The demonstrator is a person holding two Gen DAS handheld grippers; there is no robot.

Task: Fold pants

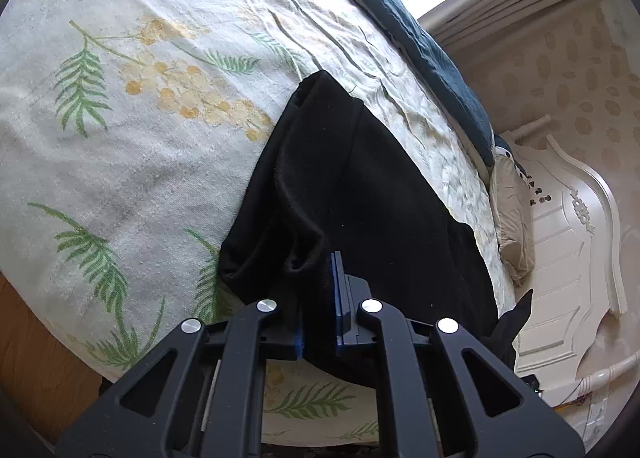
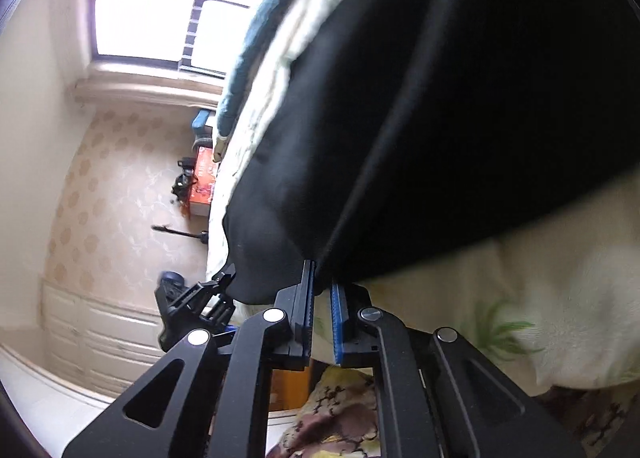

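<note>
Black linkage arms of our left gripper point(image 1: 320, 282) filled the bottom of its view, and its blue-padded fingers point(image 1: 338, 290) were clamped on the near hem of the black pants point(image 1: 360, 186), a fold of dark cloth bunched between the pads and spilling over the left one. From there the pants ran away from us across the bed point(image 1: 120, 118), lying flat on the sheet printed with green fronds and yellow blossoms, their far end narrowing toward a dark blue blanket point(image 1: 432, 50) along the far edge. A white headboard point(image 1: 576, 226) stood off to the right. In the right wrist view our right gripper point(image 2: 322, 278) met another edge of the pants point(image 2: 460, 118) right at its fingertips; the fingers point(image 2: 306, 298) had closed on that edge, the cloth pinched only at their very tips and ballooning upward over most of the view. Below those fingers lay pale sheet. The left gripper point(image 2: 192, 298) showed off to the left, holding its own corner of the cloth.
</note>
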